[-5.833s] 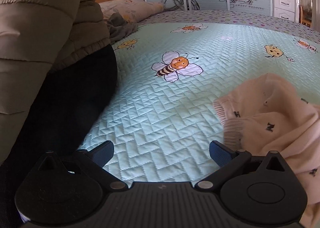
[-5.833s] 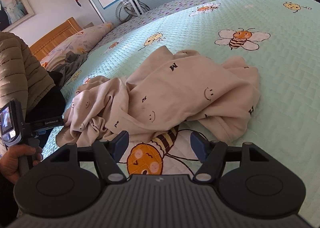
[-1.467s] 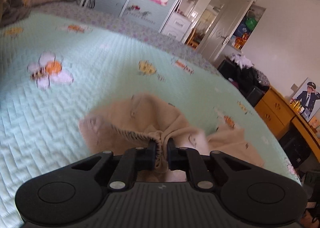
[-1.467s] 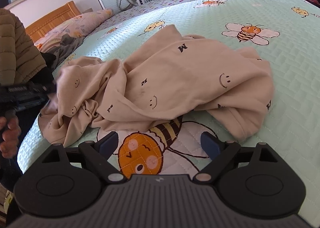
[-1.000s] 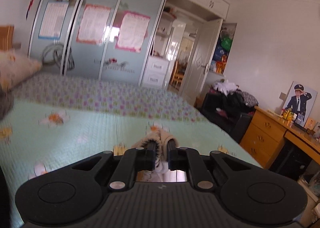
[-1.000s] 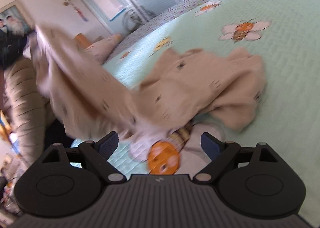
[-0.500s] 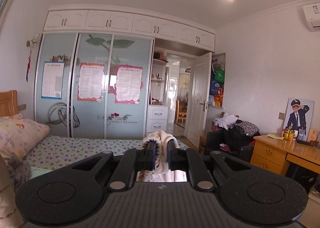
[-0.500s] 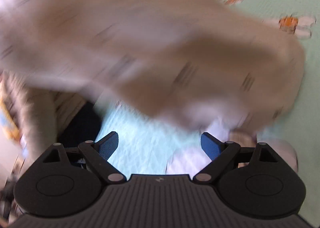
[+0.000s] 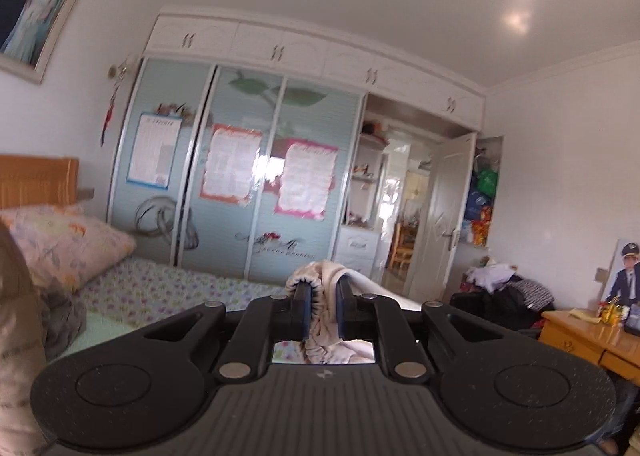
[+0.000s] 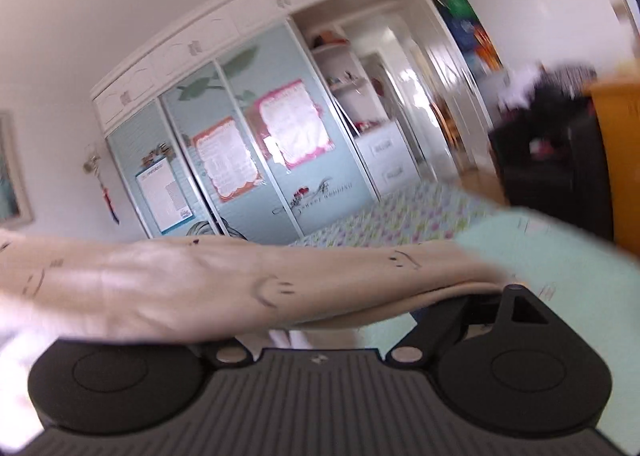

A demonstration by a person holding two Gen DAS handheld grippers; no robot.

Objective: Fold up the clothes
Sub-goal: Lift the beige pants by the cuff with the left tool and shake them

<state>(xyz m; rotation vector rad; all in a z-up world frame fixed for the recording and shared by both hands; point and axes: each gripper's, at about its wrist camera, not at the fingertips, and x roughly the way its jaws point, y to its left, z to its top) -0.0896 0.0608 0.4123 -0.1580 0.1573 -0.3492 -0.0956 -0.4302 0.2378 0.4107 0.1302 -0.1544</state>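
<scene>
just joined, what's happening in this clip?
A person is working on a beige smiley-print garment over the bed. The left gripper has its jaws shut on the garment's ribbed hem and holds it raised toward the wardrobe. The right gripper is open; cloth drapes across its front, ungripped. No fold made yet.

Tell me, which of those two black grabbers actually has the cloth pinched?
The left gripper: its jaws are closed on a bunched edge of the beige garment. The right gripper stands wide open, with the cloth merely draped across it.
</scene>
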